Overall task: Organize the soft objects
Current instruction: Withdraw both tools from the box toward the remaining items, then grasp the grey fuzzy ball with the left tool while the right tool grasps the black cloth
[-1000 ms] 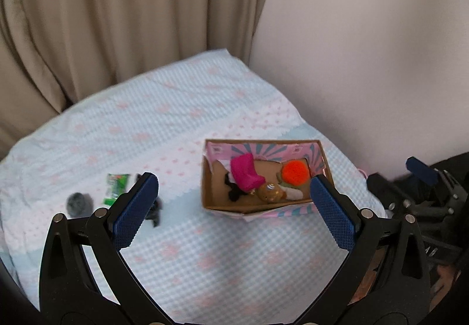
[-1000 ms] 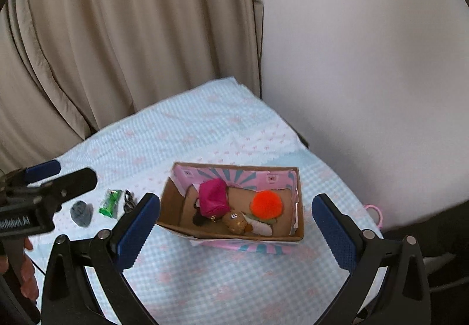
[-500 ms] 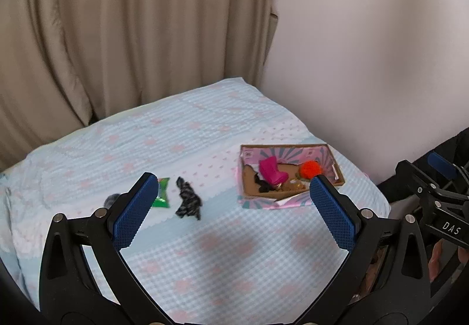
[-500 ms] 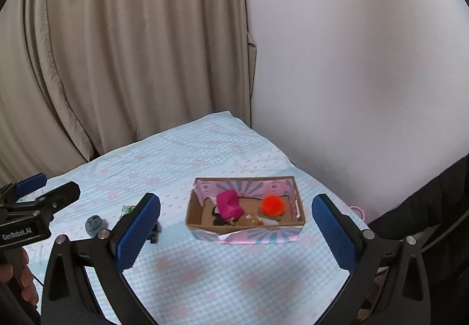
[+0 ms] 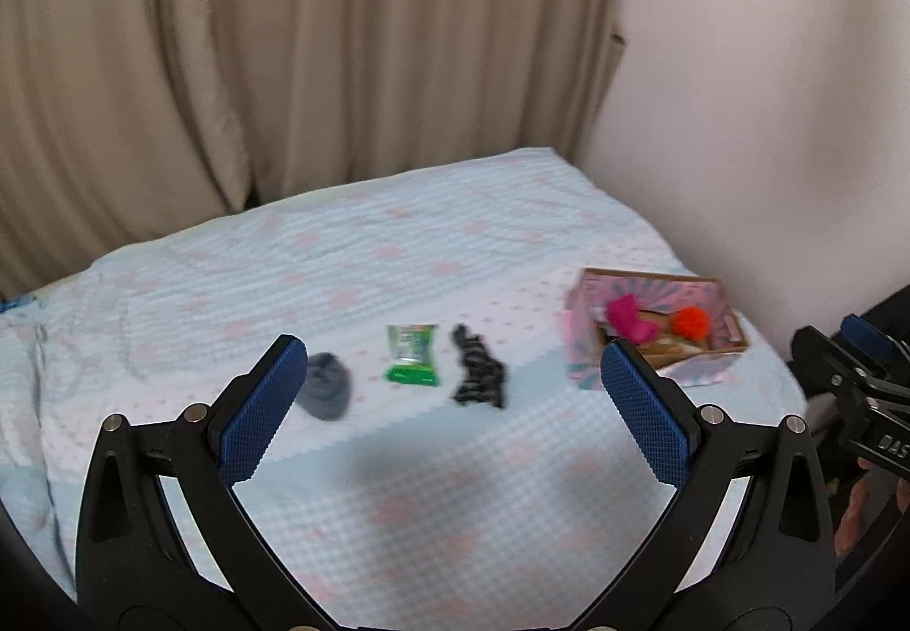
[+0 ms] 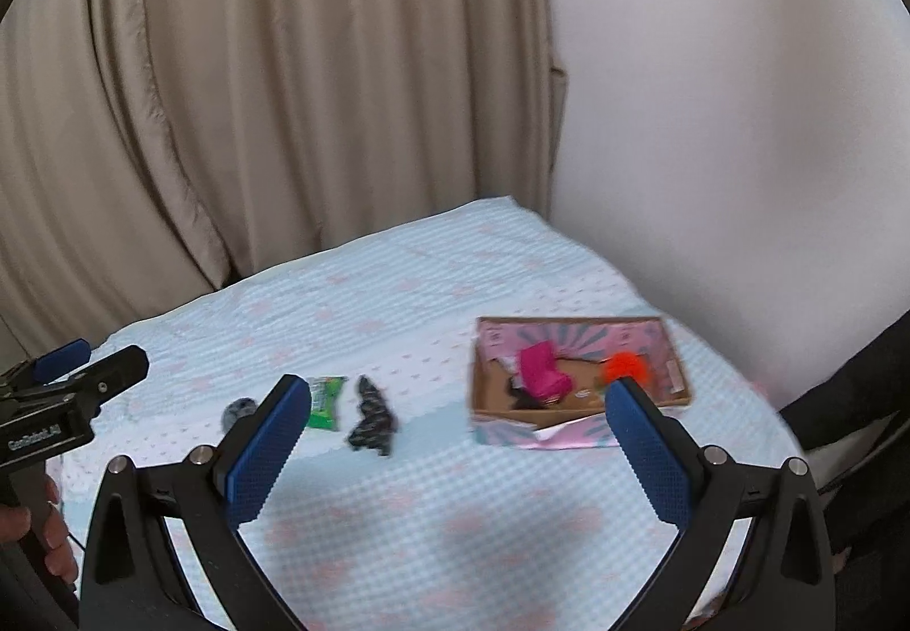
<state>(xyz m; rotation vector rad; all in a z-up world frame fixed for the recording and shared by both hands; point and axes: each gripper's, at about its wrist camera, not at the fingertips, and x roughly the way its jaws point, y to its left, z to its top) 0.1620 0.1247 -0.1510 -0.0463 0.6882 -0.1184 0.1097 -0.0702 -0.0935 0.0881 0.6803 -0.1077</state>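
A pink cardboard box (image 5: pixel 586 358) (image 6: pixel 569 432) stands on the bed at the right, holding a magenta soft item (image 5: pixel 628 318) (image 6: pixel 543 372), an orange pom-pom (image 5: pixel 690 322) (image 6: pixel 625 366) and other small things. On the bedcover lie a black patterned cloth (image 5: pixel 478 374) (image 6: pixel 372 417), a green packet (image 5: pixel 413 353) (image 6: pixel 325 400) and a grey soft ball (image 5: pixel 325 385) (image 6: pixel 239 409). My left gripper (image 5: pixel 452 386) is open and empty, held above the bed. My right gripper (image 6: pixel 455 432) is open and empty, also held high.
The bed has a light blue cover with pink marks (image 5: pixel 398 261). Beige curtains (image 5: pixel 284 33) hang behind it, and a white wall (image 6: pixel 739 119) is at the right. The other gripper shows at each view's edge, on the right in the left wrist view (image 5: pixel 853 375) and on the left in the right wrist view (image 6: pixel 62 398).
Both grippers have pulled back and up from the box. The box now looks smaller and the loose items on the bedcover have come fully into view.
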